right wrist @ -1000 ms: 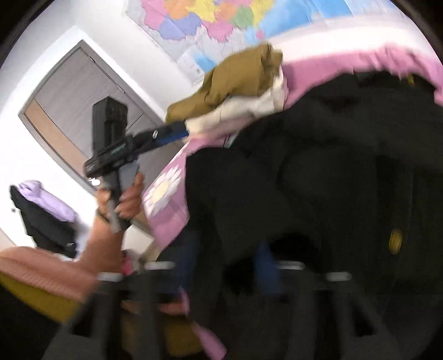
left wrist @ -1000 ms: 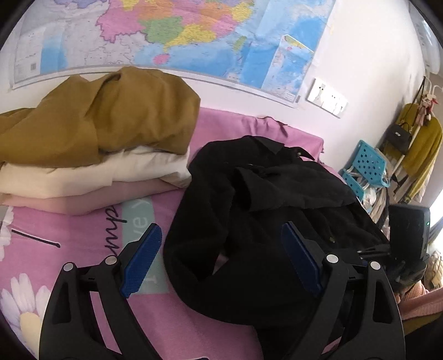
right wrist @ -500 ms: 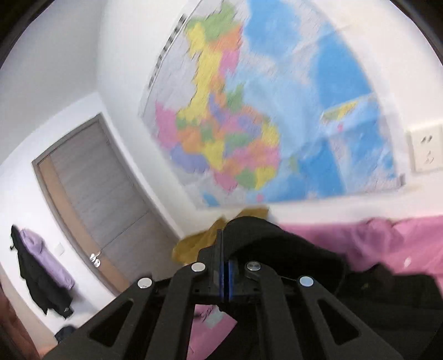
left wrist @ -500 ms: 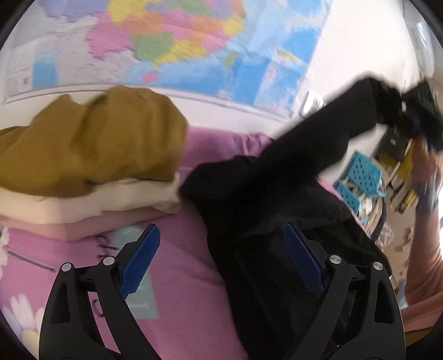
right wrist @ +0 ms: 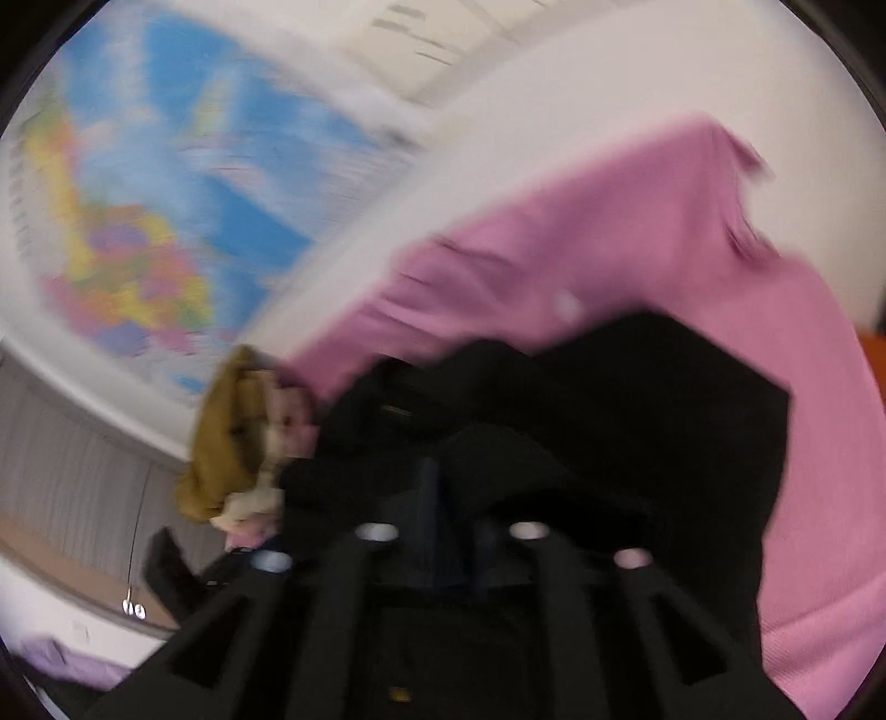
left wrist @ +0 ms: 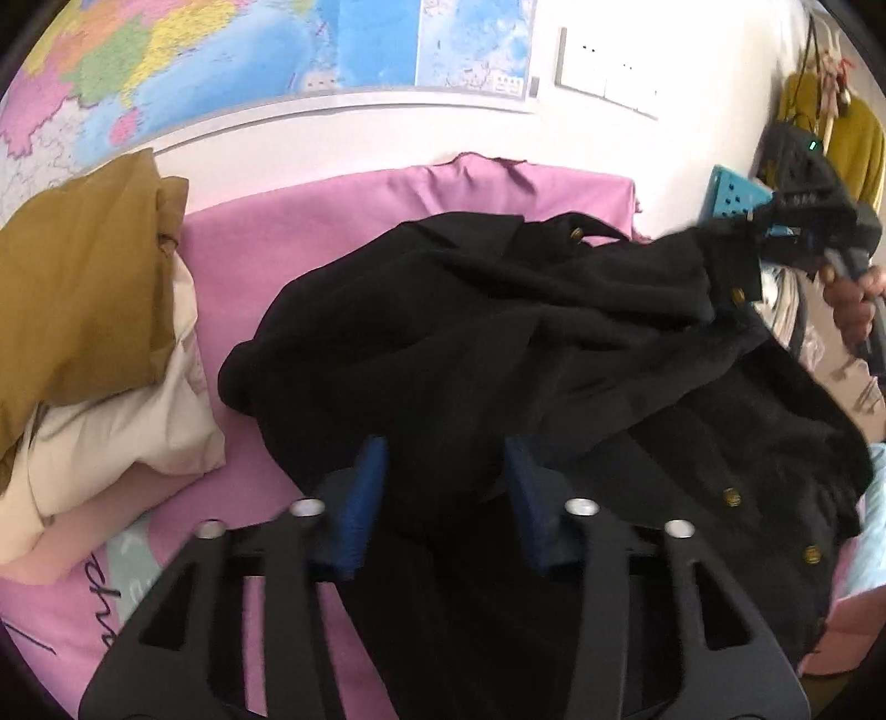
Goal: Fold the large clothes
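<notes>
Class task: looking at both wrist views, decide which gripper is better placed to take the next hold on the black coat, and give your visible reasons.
Left, probably. The left gripper is closing with the black coat bunched between its pads. The right gripper is opening at the coat's far edge.

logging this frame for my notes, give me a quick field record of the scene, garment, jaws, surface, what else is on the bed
garment: black buttoned coat, crumpled, unfolded
surface: pink bedsheet
left gripper: jaws closing, coat fabric between the blue pads
right gripper: at the coat's far right edge, jaws opening; its own view is too blurred to judge the grip
other items: stack of folded clothes at left, mustard piece on top, cream and pale pink below
background: wall map, teal basket
</notes>
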### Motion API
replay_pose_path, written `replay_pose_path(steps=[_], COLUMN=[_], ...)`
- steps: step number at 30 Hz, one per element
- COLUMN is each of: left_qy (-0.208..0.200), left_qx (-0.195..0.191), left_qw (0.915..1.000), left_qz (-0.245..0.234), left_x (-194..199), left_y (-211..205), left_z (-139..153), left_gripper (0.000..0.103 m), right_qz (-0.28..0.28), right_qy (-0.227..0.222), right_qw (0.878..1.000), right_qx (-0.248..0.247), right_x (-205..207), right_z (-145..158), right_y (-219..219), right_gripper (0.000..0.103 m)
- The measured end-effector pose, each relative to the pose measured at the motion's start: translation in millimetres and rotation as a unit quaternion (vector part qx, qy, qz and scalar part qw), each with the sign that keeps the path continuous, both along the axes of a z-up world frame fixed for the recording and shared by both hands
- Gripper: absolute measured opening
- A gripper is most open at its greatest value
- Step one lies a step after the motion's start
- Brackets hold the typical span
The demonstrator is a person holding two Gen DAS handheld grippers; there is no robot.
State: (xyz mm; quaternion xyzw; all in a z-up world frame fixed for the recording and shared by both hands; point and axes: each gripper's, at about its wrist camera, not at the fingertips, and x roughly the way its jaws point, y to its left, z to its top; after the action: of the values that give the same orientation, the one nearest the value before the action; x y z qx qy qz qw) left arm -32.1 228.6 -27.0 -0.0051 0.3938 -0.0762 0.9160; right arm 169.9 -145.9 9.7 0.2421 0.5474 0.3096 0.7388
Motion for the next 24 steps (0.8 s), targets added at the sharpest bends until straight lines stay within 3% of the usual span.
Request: replay_pose_path(steps=[1, 5, 6, 11, 12, 13, 14, 15, 16, 17, 19, 22, 24], left_qy=[0.002, 0.001, 0.002, 0.002, 0.002, 0.003, 0.004, 0.007, 0.009, 0.009, 0.010, 0.002, -0.009], left_qx=[-0.001, -0.019, -0.024, -0.010, -0.007, 0.002, 0.010, 0.022, 0.041, 0.050, 0.062, 0.052, 0.035], left_qw=[1.0000, 0.9998, 0.9997, 0.9999, 0.9999, 0.9999, 0.9998, 0.9994, 0.9988, 0.9983, 0.9978, 0.9986, 0.9994], left_qz=[0.000, 0.000, 0.000, -0.006, -0.011, -0.015, -0.019, -0.025, -0.027, -0.028, -0.021, -0.010, -0.001], left_x=[0, -7, -10, -15, -16, -16, -15, -14, -13, -12, -11, -15, -20], left_y=[1, 11, 14, 12, 9, 5, 0, -5, -12, -16, -18, -9, 3], left_z=[-1, 0, 0, -2, -3, -5, -7, -10, -13, -15, -15, -8, 0], left_gripper=[0.024, 0.014, 0.014, 0.019, 0.032, 0.050, 0.055, 0.057, 0.054, 0.050, 0.023, 0.014, 0.013], right_qz=[-0.007, 0.009, 0.021, 0.112, 0.123, 0.130, 0.135, 0.138, 0.134, 0.131, 0.120, 0.100, 0.083], right_qy=[0.006, -0.020, -0.038, -0.135, -0.150, -0.162, -0.165, -0.161, -0.155, -0.153, -0.151, -0.137, -0.141], right_qw=[1.000, 0.999, 0.998, 0.982, 0.977, 0.973, 0.970, 0.970, 0.972, 0.973, 0.979, 0.985, 0.984], right_qx=[0.006, 0.042, 0.040, -0.065, -0.084, -0.102, -0.114, -0.118, -0.118, -0.111, -0.064, 0.034, 0.075], right_x=[-2, -18, -25, -67, -72, -76, -78, -76, -74, -74, -76, -74, -73], right_z=[-6, -3, 2, 10, 8, 6, 3, 0, 0, 2, 20, 54, 73], right_y=[-6, -24, -26, -5, 1, 6, 12, 15, 16, 13, 1, -20, -35], right_gripper=[0.051, 0.070, 0.080, 0.081, 0.077, 0.060, 0.047, 0.017, 0.009, 0.009, 0.008, 0.006, 0.004])
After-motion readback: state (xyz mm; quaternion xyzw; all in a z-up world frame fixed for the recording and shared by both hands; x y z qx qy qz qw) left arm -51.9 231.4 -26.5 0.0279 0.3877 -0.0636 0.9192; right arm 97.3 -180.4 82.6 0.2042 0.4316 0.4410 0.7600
